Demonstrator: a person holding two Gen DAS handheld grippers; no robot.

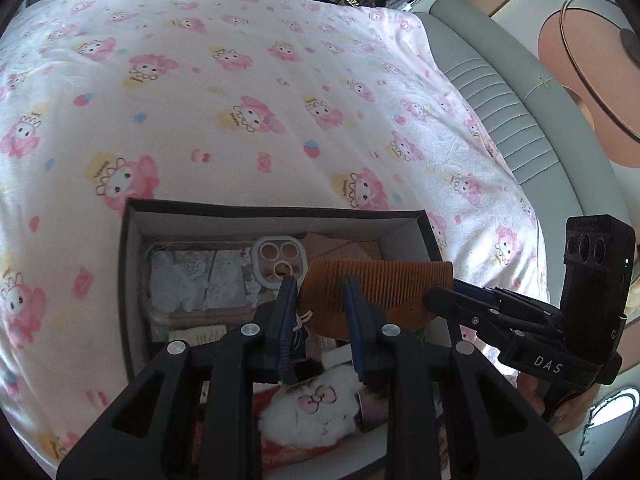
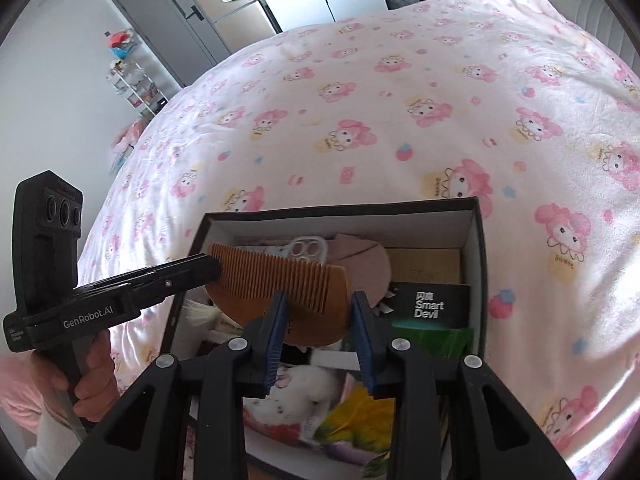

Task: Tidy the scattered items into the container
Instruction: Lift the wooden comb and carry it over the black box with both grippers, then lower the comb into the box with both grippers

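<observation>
A dark box (image 1: 132,264) with a white lining sits on the bed, also in the right wrist view (image 2: 478,264). It holds a phone case (image 1: 276,260), a white plush toy (image 1: 312,408), a black "Smart Devil" packet (image 2: 430,306) and other items. A wooden comb (image 1: 380,284) hangs over the box, also in the right wrist view (image 2: 280,280). My left gripper (image 1: 320,292) stands open around the comb's rounded back. My right gripper (image 2: 318,304) is open around the comb's other end; in the left wrist view its tips (image 1: 436,300) reach the comb's right end.
The bed (image 1: 240,100) has a pink cartoon-print cover all around the box. A grey padded headboard (image 1: 500,92) runs along the right. A grey door (image 2: 168,12) and a white shelf rack (image 2: 136,84) stand beyond the bed.
</observation>
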